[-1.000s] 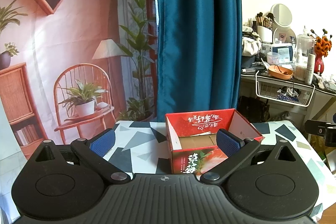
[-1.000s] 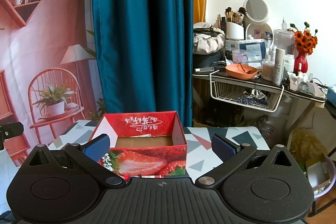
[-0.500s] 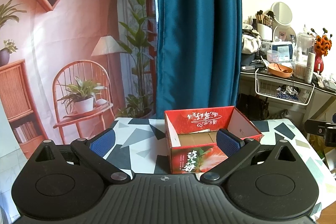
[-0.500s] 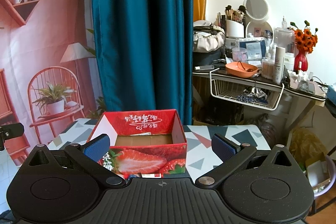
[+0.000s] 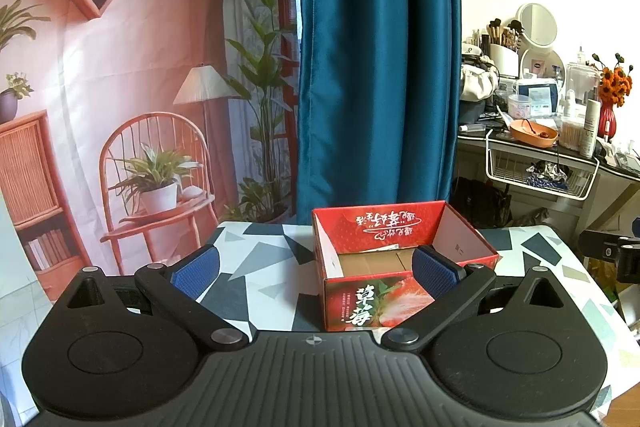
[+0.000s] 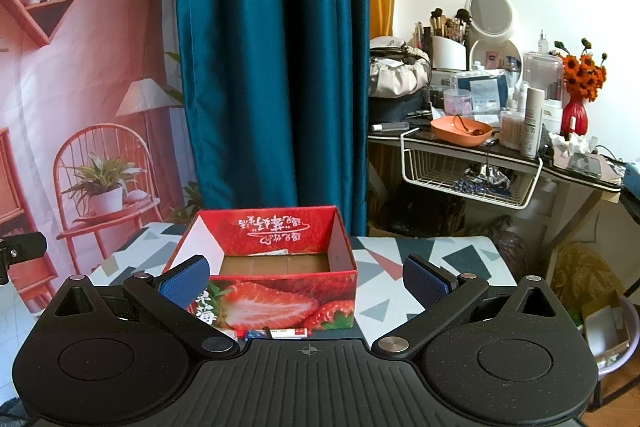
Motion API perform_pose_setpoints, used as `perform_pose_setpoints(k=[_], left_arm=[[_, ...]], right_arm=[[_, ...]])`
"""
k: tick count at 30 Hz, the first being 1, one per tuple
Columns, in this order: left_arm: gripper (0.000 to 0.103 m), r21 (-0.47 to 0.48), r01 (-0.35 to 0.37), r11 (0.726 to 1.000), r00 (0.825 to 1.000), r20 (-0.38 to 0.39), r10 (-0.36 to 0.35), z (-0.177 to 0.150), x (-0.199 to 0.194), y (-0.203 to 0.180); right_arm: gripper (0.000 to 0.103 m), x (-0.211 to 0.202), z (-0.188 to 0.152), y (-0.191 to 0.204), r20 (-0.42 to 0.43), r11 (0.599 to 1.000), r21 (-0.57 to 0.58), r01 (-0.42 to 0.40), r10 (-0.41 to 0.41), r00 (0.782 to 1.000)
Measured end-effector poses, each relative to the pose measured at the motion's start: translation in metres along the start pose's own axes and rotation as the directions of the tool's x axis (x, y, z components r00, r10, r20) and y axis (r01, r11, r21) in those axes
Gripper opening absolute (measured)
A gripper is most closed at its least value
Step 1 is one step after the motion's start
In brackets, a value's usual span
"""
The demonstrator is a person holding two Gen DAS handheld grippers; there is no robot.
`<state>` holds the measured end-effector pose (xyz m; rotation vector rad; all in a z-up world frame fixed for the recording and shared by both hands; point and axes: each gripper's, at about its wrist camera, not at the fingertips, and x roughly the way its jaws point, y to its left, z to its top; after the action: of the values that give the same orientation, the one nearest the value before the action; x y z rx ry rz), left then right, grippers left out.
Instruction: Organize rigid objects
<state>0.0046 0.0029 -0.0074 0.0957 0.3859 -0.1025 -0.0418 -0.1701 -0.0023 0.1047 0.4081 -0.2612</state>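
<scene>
You are holding the left gripper spread wide and gripping nothing; the open red cardboard strawberry box is sitting on the triangle-patterned table ahead. Your right gripper is likewise gaping empty, with small flat packets lying just before the box.

A red cardboard box printed with strawberries stands upright and open-topped on a table covered in a grey, white and dark triangle pattern. Its inner back wall carries white script seen upside down, one inner side wall is plain white, and its brown corrugated floor shows, with a slip of paper at the back edge. In the right wrist view, small flat packets, red, white and blue, lie on the table against the box's front wall.
</scene>
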Motion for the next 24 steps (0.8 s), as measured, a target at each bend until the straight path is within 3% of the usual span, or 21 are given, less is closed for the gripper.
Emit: perform_pose_setpoints(k=[24], left_arm=[[0.103,-0.006,0.002,1.0,1.0,-0.003,-0.002,-0.0017,0.0009,-0.002]], right_arm=[[0.103,-0.0001,0.0002,0.0009,-0.002,1.0,0.0,0.001,-0.001,1.0]])
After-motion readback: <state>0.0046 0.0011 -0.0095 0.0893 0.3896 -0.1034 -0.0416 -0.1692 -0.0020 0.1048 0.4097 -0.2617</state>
